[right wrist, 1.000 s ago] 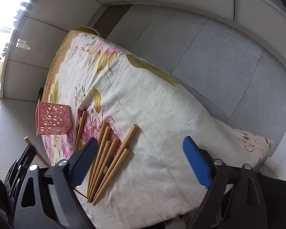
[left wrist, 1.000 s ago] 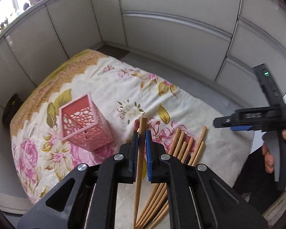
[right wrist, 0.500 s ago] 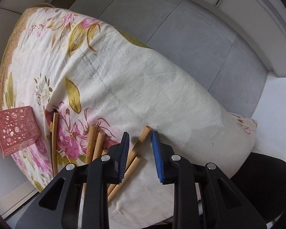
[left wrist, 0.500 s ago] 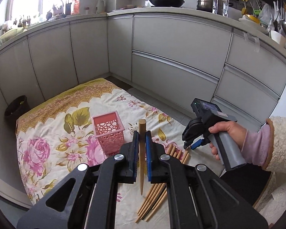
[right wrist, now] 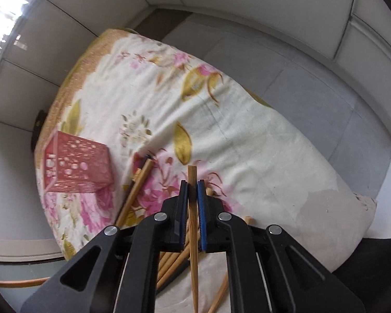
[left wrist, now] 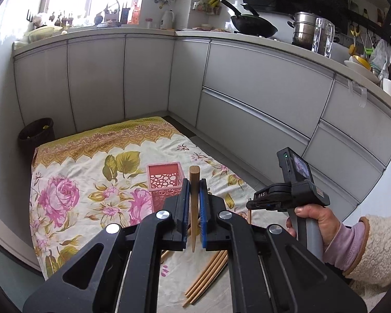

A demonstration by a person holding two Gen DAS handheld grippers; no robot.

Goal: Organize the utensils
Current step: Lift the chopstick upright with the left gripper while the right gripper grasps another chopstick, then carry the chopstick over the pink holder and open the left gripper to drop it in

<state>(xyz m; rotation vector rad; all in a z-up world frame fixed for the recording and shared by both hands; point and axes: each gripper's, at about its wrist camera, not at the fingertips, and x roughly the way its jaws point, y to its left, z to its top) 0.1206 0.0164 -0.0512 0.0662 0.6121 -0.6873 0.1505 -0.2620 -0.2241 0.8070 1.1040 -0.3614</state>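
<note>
Each gripper is clamped on one wooden chopstick: the left gripper (left wrist: pixel 194 206) holds a round-ended chopstick (left wrist: pixel 194 182) standing nearly upright between its blue pads, and the right gripper (right wrist: pixel 193 203) has just closed its jaws on a square-ended chopstick (right wrist: pixel 192 182), which now sits between them above the loose chopsticks (right wrist: pixel 174 260) lying on the floral cloth (right wrist: pixel 221 120). The pink perforated holder (left wrist: pixel 164 180) stands upright on the cloth, just beyond the left gripper's tip and apart from the pile. The step in hand looks like carrying these sticks to the holder and dropping them in. To do it well, bring one gripper at a time over the square mouth so the two tools do not collide, keep the stick close to vertical with its thin end down, and lower that end inside the rim before releasing. The holder looks light, so a sideways knock on its wall would likely tip it; descend straight. The right stick may drag neighbours from the pile, so lift clear first.
</note>
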